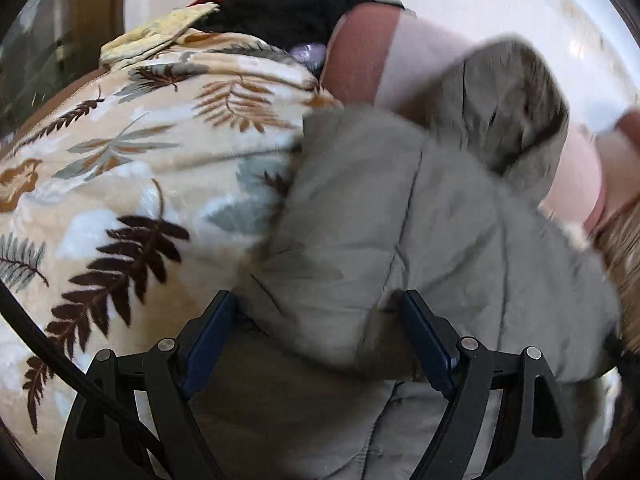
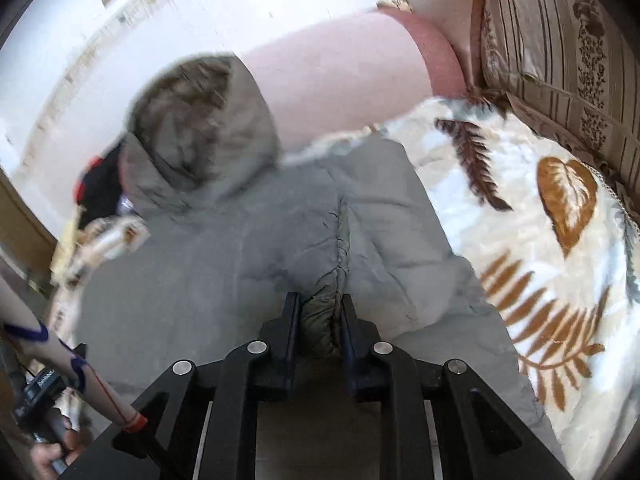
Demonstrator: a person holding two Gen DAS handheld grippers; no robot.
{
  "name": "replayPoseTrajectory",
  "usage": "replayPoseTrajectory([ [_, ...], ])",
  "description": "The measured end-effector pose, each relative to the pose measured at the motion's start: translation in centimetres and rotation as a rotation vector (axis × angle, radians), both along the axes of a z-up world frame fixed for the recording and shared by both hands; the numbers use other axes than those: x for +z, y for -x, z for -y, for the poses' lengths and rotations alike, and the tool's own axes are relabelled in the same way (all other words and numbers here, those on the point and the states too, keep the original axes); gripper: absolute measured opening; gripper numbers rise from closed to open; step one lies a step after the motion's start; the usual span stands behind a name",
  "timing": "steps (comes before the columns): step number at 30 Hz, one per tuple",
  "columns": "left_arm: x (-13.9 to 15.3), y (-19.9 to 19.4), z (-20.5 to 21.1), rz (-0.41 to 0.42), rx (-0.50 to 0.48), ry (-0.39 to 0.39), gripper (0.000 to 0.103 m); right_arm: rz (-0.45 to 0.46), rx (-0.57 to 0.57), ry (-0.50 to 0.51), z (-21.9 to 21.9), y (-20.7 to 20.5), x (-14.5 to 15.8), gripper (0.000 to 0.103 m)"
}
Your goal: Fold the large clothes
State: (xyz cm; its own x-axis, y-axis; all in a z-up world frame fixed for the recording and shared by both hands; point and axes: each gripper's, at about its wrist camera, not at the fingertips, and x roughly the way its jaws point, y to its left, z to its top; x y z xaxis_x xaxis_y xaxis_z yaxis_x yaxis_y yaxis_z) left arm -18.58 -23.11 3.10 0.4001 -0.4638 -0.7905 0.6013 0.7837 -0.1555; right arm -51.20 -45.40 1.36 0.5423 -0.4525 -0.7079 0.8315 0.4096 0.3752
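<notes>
Over on the left, the left tool [image 1: 316, 336] hangs above the grey padded coat [image 1: 400, 220], its jaws spread wide with a puffy fold of the coat bulging up between them, pads not pressing on it. Nothing gripped on that side.

Moving right, the right tool [image 2: 320, 320] stands narrow, pinched on a raised ridge of the coat [image 2: 280, 232] along a stitched seam. That's a real hold.

How far along? Early, by my reckoning. The coat lies spread on the leaf-patterned blanket [image 2: 540, 240], its fur-lined hood [image 2: 192, 120] open at the far end, the body bunched and rumpled rather than squared. One panel seems doubled over the middle, but no tidy bundle yet. The hood and the lower body look left to bring in.

Now the surface: a bed or couch, I can't tell which, draped in that cream fleece blanket [image 1: 140, 160] with brown and grey ferns. A pink bolster [image 2: 340, 80] lies beyond the hood, a striped cushion [image 2: 560, 40] at the far right. In the left view, a heap of other clothes [image 1: 260, 12], black, red and yellow, sits behind. Pale floor [image 2: 80, 40] beyond.
</notes>
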Motion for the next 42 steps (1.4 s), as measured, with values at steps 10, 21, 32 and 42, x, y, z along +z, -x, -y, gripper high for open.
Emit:
replayPoseTrajectory([
  [10,2.9,2.6,-1.1,0.188,0.025,0.016,0.084,-0.064,-0.081,0.014,-0.2,1.5,0.4,0.046],
  [21,1.7,9.9,4.3,0.349,-0.211,-0.11,0.084,-0.129,0.086,0.238,-4.0,-2.4,1.3,0.048],
  [32,-0.6,9.7,5.3,0.338,-0.192,-0.186,0.092,-0.203,0.117,0.093,-1.6,-3.5,-4.0,0.071],
  [42,-0.7,9.7,5.5,0.333,-0.193,-0.181,0.092,-0.217,0.106,0.106,-2.1,-3.7,-3.8,0.072],
])
